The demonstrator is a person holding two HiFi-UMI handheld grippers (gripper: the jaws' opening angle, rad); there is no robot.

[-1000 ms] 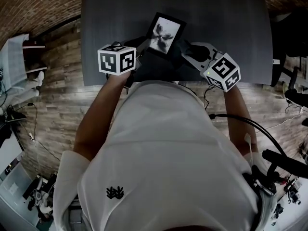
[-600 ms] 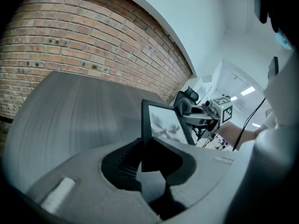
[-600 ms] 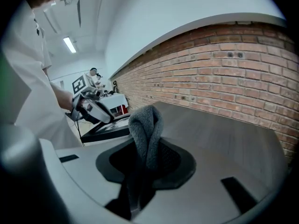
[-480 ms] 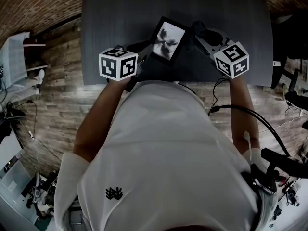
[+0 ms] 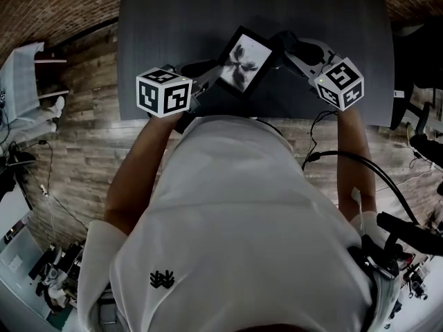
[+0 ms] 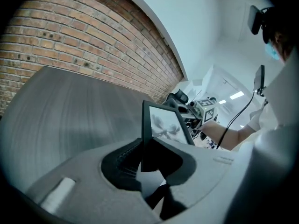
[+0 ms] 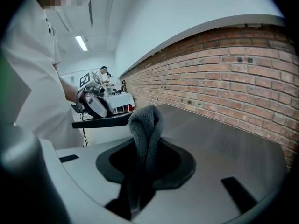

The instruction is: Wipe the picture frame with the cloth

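A black picture frame (image 5: 243, 61) with a grey flower print is held tilted above the dark grey table (image 5: 173, 19). My left gripper (image 5: 210, 72) is shut on the frame's lower left corner; in the left gripper view the frame (image 6: 164, 125) stands up from between the jaws. My right gripper (image 5: 289, 47) is shut on a grey cloth (image 7: 145, 125), folded and sticking up past the jaws. It sits at the frame's upper right edge. In the right gripper view the frame (image 7: 100, 121) shows edge-on, just left of the cloth. Whether they touch I cannot tell.
The table's front edge (image 5: 277, 120) runs just ahead of the person's body. A white stand (image 5: 31, 81) is on the wooden floor at left. Cables (image 5: 346, 161) trail at right. A brick wall (image 7: 224, 73) lies beyond the table.
The right gripper with the cloth moved up from the frame's lower right to its upper right edge. The frame shifted slightly right and further from the body. The left gripper kept its grip.
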